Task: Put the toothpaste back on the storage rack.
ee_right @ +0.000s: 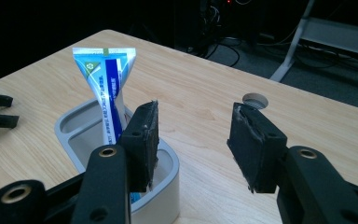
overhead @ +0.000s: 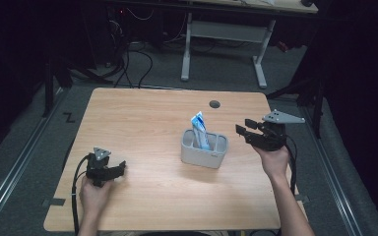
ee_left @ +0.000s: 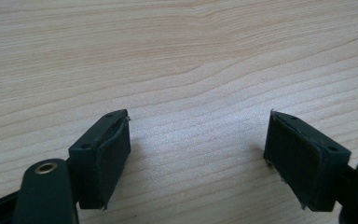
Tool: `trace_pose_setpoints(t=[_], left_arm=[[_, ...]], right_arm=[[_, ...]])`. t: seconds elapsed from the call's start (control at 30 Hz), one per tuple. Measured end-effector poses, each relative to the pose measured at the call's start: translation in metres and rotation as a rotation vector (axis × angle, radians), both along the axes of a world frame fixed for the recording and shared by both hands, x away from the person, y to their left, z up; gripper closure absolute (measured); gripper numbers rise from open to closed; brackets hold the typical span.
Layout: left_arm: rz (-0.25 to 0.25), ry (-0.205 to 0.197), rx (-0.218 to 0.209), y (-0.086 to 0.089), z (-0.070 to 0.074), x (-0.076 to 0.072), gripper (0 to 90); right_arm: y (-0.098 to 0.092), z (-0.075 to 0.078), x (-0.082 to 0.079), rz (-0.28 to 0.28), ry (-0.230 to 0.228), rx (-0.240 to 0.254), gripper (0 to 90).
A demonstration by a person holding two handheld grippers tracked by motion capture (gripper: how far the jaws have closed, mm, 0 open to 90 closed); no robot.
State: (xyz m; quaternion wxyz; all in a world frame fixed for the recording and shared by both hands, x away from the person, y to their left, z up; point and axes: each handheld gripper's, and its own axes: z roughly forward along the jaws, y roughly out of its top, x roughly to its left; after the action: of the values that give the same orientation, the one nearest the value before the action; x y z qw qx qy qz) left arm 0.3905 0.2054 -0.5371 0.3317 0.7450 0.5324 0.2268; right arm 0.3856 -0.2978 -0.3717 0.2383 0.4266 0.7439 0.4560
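A blue-and-white tube [overhead: 200, 129] stands upright in a grey holder [overhead: 204, 158] near the middle of the wooden table [overhead: 142, 118]. My right gripper [overhead: 242, 127] hovers just to the right of the holder, jaws open and empty. In the right gripper view the tube [ee_right: 105, 79] and the holder [ee_right: 74, 123] sit just past the left jaw of the right gripper [ee_right: 193, 135]. At the front left, my left gripper [overhead: 122, 167] rests low over the table, open. Between the jaws of the left gripper [ee_left: 198, 140] I see nothing but bare wood.
A round cable hole [overhead: 214, 104] lies in the table's far side, behind the holder. Beyond the table stand a white desk frame [overhead: 261, 59] and cables [overhead: 128, 64] on the grey floor. The right table edge is close to my right hand.
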Motion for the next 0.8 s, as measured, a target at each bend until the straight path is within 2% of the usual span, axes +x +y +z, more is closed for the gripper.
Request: trace_pose_setpoints(t=[0.8], left_arm=[[0.001,-0.002,0.000,0.000,0.000,0.000,22.8]], right_arm=[[-0.012,-0.013,-0.005,-0.018,0.011,0.033,54.6]])
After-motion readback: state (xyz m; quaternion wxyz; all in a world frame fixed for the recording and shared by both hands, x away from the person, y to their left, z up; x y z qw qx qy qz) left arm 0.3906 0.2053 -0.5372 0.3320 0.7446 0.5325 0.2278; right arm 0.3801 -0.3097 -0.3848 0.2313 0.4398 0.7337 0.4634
